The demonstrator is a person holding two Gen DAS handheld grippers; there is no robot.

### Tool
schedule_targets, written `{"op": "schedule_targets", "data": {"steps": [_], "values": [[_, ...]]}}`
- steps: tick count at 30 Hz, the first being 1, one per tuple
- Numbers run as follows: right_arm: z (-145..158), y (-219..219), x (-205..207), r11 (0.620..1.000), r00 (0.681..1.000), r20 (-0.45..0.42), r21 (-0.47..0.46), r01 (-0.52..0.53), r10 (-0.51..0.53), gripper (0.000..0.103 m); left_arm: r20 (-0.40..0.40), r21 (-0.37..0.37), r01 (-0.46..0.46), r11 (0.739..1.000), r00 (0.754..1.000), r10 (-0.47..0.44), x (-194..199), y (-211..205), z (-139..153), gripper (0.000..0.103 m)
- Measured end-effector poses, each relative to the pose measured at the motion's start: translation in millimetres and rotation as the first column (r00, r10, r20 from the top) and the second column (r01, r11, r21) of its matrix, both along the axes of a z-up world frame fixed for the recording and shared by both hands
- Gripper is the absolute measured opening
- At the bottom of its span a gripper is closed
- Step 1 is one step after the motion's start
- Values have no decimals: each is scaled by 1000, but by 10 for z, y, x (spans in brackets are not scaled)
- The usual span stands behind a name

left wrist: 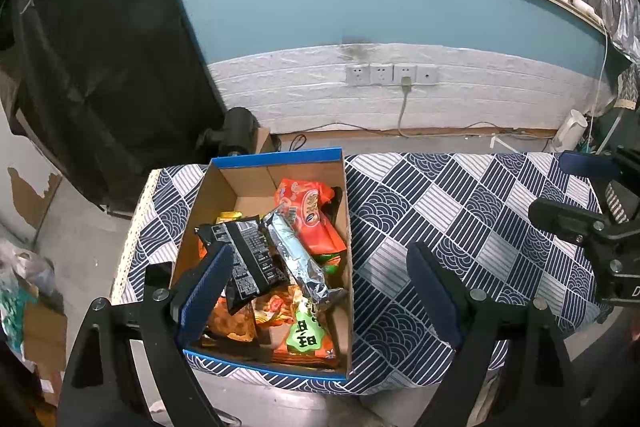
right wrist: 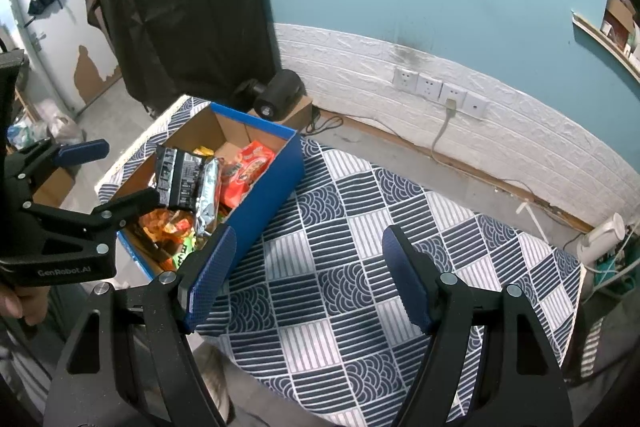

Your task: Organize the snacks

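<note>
A blue cardboard box stands on the left part of a table with a navy patterned cloth. It holds several snack packs: an orange pack, a silver pack, a black pack and a green-and-orange pack. My left gripper is open and empty, just above the box's near right side. My right gripper is open and empty over the bare cloth, right of the box. The left gripper also shows in the right wrist view, open over the box.
The table's far edge faces a white brick wall with a row of sockets and a plugged cable. A black cylinder sits on the floor behind the box. A black curtain hangs at the left. A white kettle stands at the far right.
</note>
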State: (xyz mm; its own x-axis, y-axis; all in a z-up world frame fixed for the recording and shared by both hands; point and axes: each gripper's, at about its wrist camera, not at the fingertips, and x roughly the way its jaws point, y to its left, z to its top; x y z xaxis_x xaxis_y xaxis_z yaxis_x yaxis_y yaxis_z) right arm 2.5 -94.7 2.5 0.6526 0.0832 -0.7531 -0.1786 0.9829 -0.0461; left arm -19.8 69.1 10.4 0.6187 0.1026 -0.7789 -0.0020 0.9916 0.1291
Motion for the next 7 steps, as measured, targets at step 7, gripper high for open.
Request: {"op": "schedule_targets", "data": {"steps": [7], "values": [[17, -29, -13, 1000, 1000, 1, 1, 15, -15, 75, -14, -1, -12, 1000, 1000, 12, 28, 20, -48, 90]]}}
